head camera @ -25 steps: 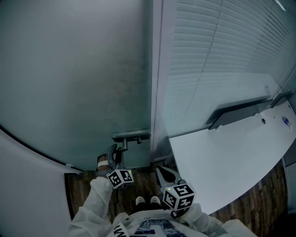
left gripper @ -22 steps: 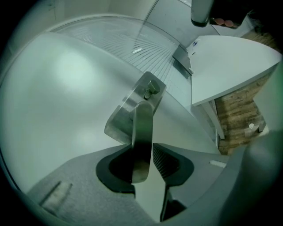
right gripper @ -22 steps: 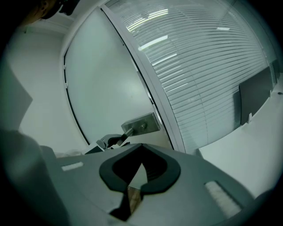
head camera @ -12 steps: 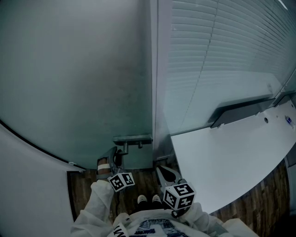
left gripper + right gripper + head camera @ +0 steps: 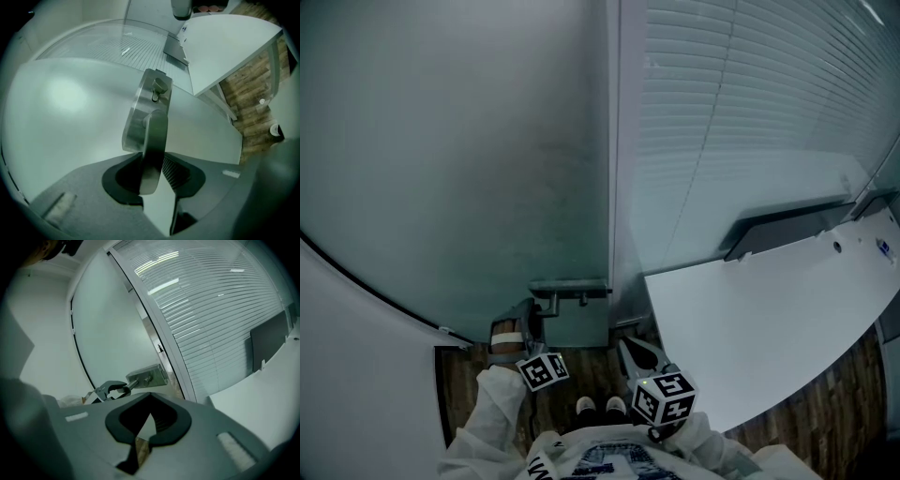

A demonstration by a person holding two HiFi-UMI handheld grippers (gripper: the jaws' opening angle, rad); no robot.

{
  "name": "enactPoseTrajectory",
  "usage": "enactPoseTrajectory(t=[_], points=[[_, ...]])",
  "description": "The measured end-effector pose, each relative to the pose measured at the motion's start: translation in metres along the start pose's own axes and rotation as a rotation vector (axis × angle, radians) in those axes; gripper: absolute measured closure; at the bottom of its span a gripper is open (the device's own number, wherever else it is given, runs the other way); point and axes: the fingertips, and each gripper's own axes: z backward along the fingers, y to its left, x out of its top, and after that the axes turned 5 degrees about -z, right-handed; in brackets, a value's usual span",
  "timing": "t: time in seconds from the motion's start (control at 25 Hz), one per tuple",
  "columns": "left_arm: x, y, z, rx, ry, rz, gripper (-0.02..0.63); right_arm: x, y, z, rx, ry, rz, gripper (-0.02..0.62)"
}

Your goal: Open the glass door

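Observation:
The frosted glass door (image 5: pixel 469 169) fills the left of the head view. Its metal lever handle (image 5: pixel 567 289) sits low at the door's right edge. My left gripper (image 5: pixel 530 314) is shut on the lever's end just below the mounting plate. In the left gripper view the lever (image 5: pixel 153 140) runs down between the jaws of the left gripper (image 5: pixel 157 173), with the plate (image 5: pixel 140 108) behind it. The right gripper view shows the same grip from the side, the left gripper (image 5: pixel 117 389) clamped beside the plate (image 5: pixel 147 374). My right gripper (image 5: pixel 630 347) hangs near my body, shut and empty.
A grey door frame (image 5: pixel 623 187) stands right of the handle, with a glass wall and blinds (image 5: pixel 750 112) beyond. A white desk top (image 5: pixel 750 319) juts in at the right. A curved white wall (image 5: pixel 366 375) is at the left. Below are wooden floor (image 5: pixel 478 375) and shoes (image 5: pixel 600 405).
My left gripper has rolled while holding the lever, and its marker cube has shifted lower in the head view. The right gripper has stayed where it was.

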Motion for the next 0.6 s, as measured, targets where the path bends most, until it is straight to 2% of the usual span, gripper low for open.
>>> enactPoseTrajectory(t=[0.32,0.6], points=[[-0.001,0.007,0.011,0.008,0.021,-0.118,0.477,0.008,0.000,0.010,0.001,-0.009,-0.011,0.591],[0.001,0.000,0.005,0.019,0.033,-0.098,0.477,0.002,-0.012,0.008,-0.003,-0.011,-0.012,0.591]])
